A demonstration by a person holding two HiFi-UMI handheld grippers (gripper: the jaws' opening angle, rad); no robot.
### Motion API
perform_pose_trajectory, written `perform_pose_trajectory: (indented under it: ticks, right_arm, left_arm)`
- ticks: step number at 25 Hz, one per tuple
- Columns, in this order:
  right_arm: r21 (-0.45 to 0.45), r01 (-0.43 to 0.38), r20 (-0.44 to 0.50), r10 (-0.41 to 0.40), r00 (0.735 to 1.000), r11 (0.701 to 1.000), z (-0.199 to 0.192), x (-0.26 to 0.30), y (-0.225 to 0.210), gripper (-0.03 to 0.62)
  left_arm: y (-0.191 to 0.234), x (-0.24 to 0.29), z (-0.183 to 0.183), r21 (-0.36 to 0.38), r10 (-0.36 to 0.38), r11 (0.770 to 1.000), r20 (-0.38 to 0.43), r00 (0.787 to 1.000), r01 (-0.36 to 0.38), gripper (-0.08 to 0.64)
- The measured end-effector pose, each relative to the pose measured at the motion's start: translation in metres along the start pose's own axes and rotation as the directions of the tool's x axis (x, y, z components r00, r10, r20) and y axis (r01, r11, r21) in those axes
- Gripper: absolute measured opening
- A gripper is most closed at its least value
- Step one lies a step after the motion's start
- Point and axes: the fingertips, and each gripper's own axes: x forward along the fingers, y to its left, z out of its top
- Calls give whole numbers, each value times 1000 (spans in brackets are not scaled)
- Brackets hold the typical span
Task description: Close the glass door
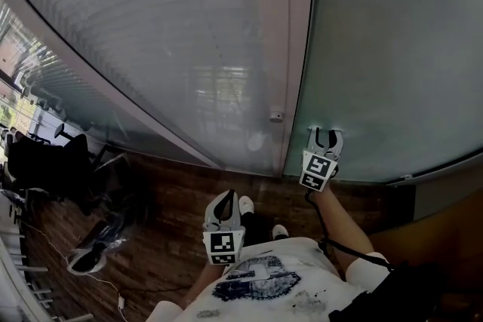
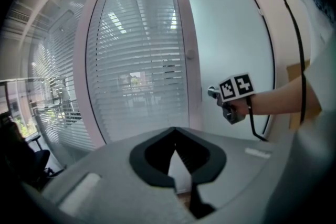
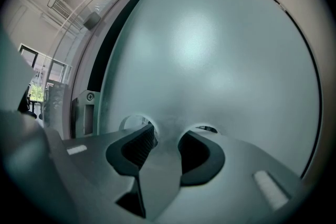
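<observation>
Two grippers: one spread, one closed; neither holds anything.
Right fingers (image 3: 131,149): spread wide, ribbed pads facing each other; only frosted glass shows in the gap, nothing pinched.
Right gripper (image 1: 325,134): pointed at the glass door (image 1: 392,49), tips right up at the pane. Faint mirrored shapes sit at each tip; actual contact cannot be resolved.
Left fingers (image 2: 157,157): pressed together at the tips, nothing between them.
Left gripper (image 1: 224,200): close to the body, just above the white printed shirt (image 1: 264,279), well apart from the door.
Glass door position: frosted panel fills the right of the head view, its edge alongside the pale frame post (image 1: 298,49).
Beyond the post: glazed partition with blinds (image 1: 151,26); wooden floor (image 1: 173,196); black chair (image 1: 45,162) at far left.
Left gripper view only: the right gripper side-on, with its marker cube (image 2: 236,86), the hand (image 2: 237,108) around the grip and a black cable (image 2: 253,124) hanging from it.
Right gripper view only: dark strip (image 3: 97,73) along the door's left edge, metal plate with a screw (image 3: 89,98) beside it.
Head view only: both grippers in one frame; small fitting (image 1: 276,116) on the post.
</observation>
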Motion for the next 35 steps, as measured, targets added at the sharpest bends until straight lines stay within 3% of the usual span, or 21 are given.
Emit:
perform_pose_trajectory:
  ticks: [23, 29, 35]
  right_arm:
    - [5, -23, -7, 23, 1000, 1000, -4, 2, 8, 146]
    - [-20, -4, -18, 4, 1000, 1000, 4, -1, 6, 146]
    - [-15, -10, -26, 9, 1000, 1000, 2, 1, 6, 146]
  left_arm:
    - [-32, -12, 8, 14, 27, 1000, 0, 1000, -27, 3]
    - [-38, -15, 7, 30, 4, 1000, -18, 1000, -4, 3]
    - [-54, -15, 18, 75, -80, 994, 12, 997, 79, 3]
